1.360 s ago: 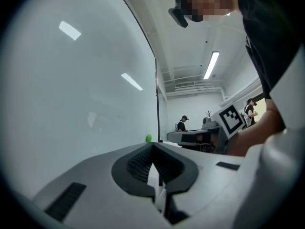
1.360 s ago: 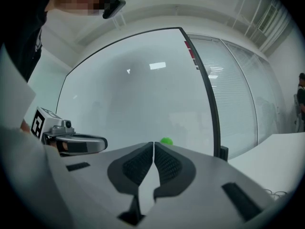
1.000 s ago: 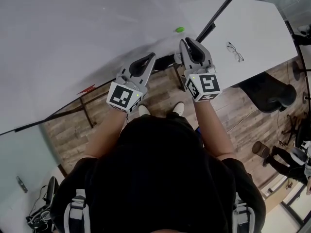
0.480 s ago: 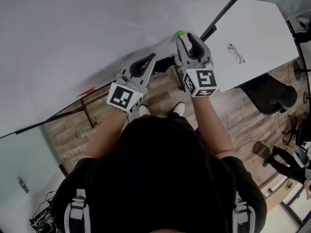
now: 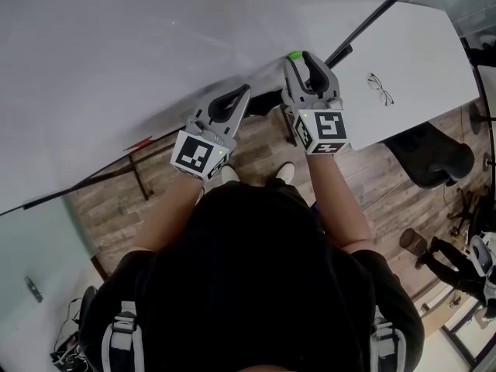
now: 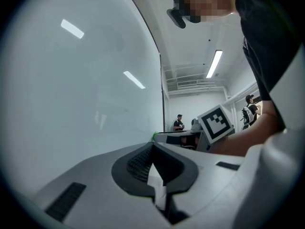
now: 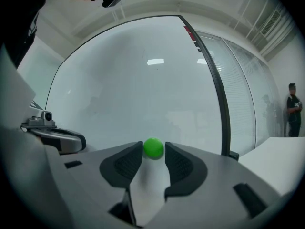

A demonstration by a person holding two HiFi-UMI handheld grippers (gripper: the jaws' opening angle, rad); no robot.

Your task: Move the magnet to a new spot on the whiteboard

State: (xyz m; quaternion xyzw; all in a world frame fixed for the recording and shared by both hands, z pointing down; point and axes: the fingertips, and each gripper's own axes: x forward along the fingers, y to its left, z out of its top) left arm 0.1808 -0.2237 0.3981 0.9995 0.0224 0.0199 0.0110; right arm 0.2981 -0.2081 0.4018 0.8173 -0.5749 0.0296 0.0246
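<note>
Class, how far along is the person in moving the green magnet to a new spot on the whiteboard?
Done: the right tool is lined up at the green magnet on the whiteboard. In hand: its jaws have just been opening and stand either side of the magnet, not pressing it. To do: close on it, pull it off, set it elsewhere on the board. The left tool is shut, empty.

Desk (image 5: 422, 49): is standing at the right, white top facing up.
Eyeglasses (image 5: 380, 88): are lying open on the desk, well apart from its edges.
Office chair (image 5: 434, 155): is sitting, black, just beside the desk's near edge.
Floor (image 5: 108, 200): is showing wood planks.
Bystander (image 7: 293, 109): is standing at the far right, in dark clothes.
Ceiling light (image 6: 214, 64): is glowing overhead.
</note>
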